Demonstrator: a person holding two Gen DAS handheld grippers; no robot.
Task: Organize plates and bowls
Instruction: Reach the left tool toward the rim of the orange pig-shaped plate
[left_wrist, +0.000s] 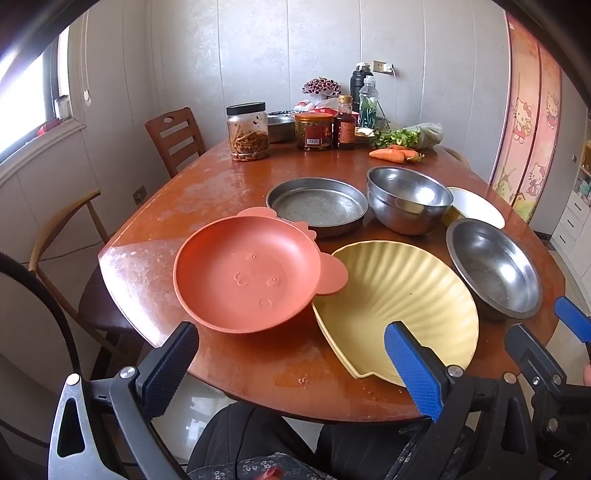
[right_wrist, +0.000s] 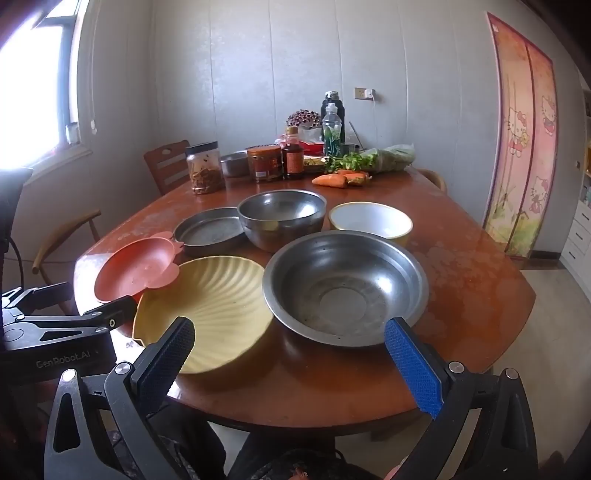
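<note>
On the brown table (left_wrist: 236, 184) lie an orange animal-shaped plate (left_wrist: 243, 273), a yellow shell-shaped plate (left_wrist: 399, 295), a flat steel pan (left_wrist: 317, 206), stacked steel bowls (left_wrist: 406, 199), a white bowl with a yellow outside (left_wrist: 476, 206) and a wide steel bowl (left_wrist: 495, 266). My left gripper (left_wrist: 291, 365) is open at the near table edge, below the orange and yellow plates, holding nothing. My right gripper (right_wrist: 288, 354) is open too, hovering in front of the wide steel bowl (right_wrist: 345, 288) and the yellow plate (right_wrist: 207, 306). The orange plate (right_wrist: 136, 267) overlaps the yellow one's rim.
At the far end stand a pickle jar (left_wrist: 248, 131), a red-labelled jar (left_wrist: 314, 131), a sauce bottle (left_wrist: 344, 123), a water bottle (left_wrist: 367, 101), greens and carrots (left_wrist: 393, 154). Wooden chairs (left_wrist: 175, 138) stand on the left. A person's dark lap (left_wrist: 258, 443) is below the table edge.
</note>
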